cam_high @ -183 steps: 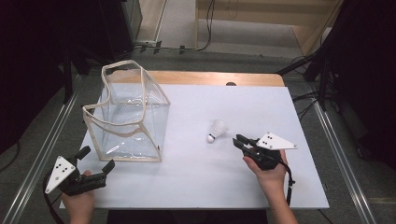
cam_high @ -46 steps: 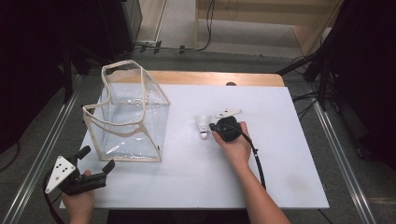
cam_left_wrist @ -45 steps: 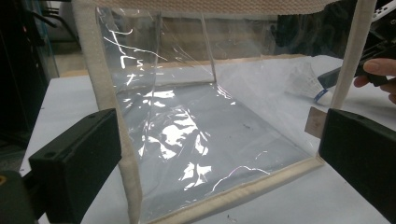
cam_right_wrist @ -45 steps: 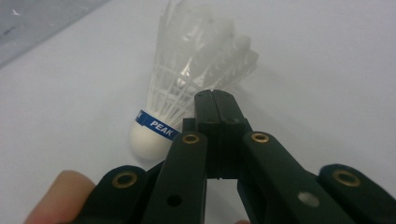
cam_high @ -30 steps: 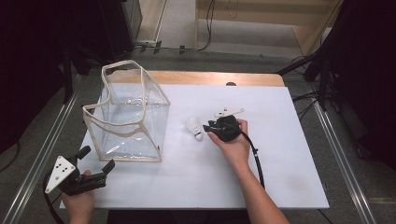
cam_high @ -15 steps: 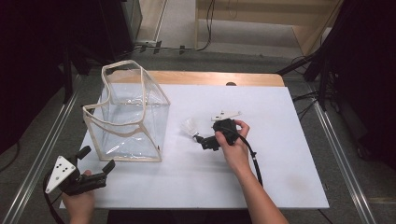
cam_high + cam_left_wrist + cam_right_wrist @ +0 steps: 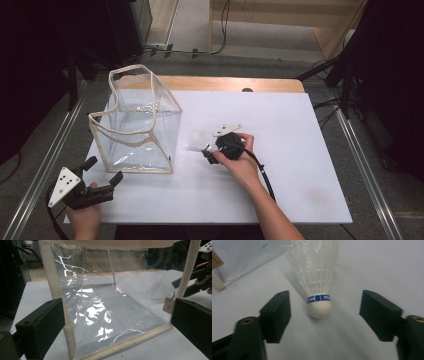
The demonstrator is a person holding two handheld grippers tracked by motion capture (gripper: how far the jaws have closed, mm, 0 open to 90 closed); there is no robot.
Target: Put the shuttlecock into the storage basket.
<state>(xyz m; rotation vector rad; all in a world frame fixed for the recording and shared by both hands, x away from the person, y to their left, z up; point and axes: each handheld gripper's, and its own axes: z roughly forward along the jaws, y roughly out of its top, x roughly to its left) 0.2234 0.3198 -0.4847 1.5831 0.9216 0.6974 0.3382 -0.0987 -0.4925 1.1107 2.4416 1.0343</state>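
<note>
A white feather shuttlecock (image 7: 197, 140) lies on its side on the white table (image 7: 300, 150), just right of a clear bag with beige trim (image 7: 135, 125). My right gripper (image 7: 209, 152) points left at it. In the right gripper view its jaws have just been closing, and the shuttlecock's (image 7: 319, 290) cork tip lies between them untouched, with a gap on each side of my right gripper (image 7: 325, 307). My left gripper (image 7: 104, 171) rests open at the table's front left corner. It faces the bag (image 7: 100, 302), and its jaws stand wide in the left gripper view (image 7: 117, 322).
The bag stands upright with its mouth open at the top. A wooden strip (image 7: 225, 84) runs along the table's far edge. Metal rails (image 7: 360, 165) flank the table. A black cable (image 7: 265, 175) trails from the right gripper along the forearm.
The right gripper and the shuttlecock have shifted left toward the bag. The right jaws now stand apart around the cork. The left gripper has stayed in place.
</note>
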